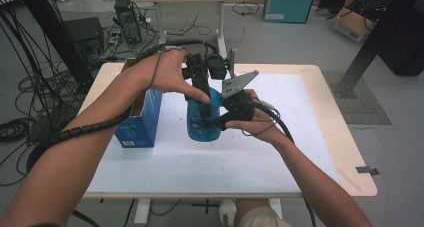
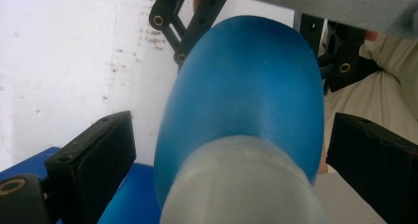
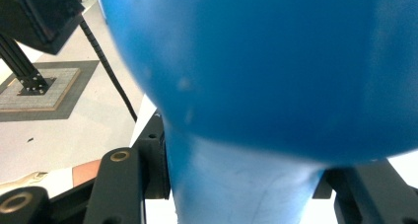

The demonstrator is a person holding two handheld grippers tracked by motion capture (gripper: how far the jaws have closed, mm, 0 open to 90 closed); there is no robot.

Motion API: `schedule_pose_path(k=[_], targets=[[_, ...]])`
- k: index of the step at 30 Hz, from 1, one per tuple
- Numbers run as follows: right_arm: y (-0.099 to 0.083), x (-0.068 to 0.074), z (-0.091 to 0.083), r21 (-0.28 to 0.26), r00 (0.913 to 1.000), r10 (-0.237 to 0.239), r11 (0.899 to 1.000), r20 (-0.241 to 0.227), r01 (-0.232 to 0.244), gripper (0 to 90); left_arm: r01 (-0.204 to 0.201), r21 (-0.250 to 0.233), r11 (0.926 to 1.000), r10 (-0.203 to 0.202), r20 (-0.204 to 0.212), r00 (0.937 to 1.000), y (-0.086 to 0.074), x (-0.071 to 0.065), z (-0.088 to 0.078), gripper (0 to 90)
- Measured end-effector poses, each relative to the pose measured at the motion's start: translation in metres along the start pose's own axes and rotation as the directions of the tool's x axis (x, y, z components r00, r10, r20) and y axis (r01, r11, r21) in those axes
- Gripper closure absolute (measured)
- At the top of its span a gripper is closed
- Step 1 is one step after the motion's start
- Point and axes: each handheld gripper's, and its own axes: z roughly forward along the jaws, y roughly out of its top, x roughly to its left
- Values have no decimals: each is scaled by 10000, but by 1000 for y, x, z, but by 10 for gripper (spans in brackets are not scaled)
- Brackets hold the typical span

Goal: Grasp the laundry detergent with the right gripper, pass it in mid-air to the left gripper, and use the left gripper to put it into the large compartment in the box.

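At the centre of the high view, I hold a translucent blue bottle over the white table sheet, working on it with both tools. My right gripper is clamped tight on the bottle's narrow part, which keeps it from turning. My left gripper comes down from above with its jaws spread either side of the pale cap end, not yet pressing, apparently ready to twist. A blue carton stands just left.
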Motion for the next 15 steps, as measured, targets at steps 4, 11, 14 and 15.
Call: schedule_pose_path(k=[4,11,14,15], targets=[[0,0,0,-4,10000,-25,10000,5,25,438,-21,12,10000,21,-19,10000,0,0,0,50],[0,0,0,-1,10000,-6,10000,-6,6,438,0,16,10000,0,22,10000,0,1,1,51],[0,0,0,62,10000,19,10000,-11,-19,439,-10,13,10000,10,-13,10000,0,0,2,53],[0,0,0,53,10000,12,10000,-6,-12,438,-18,8,10000,18,-2,10000,0,0,2,54]])
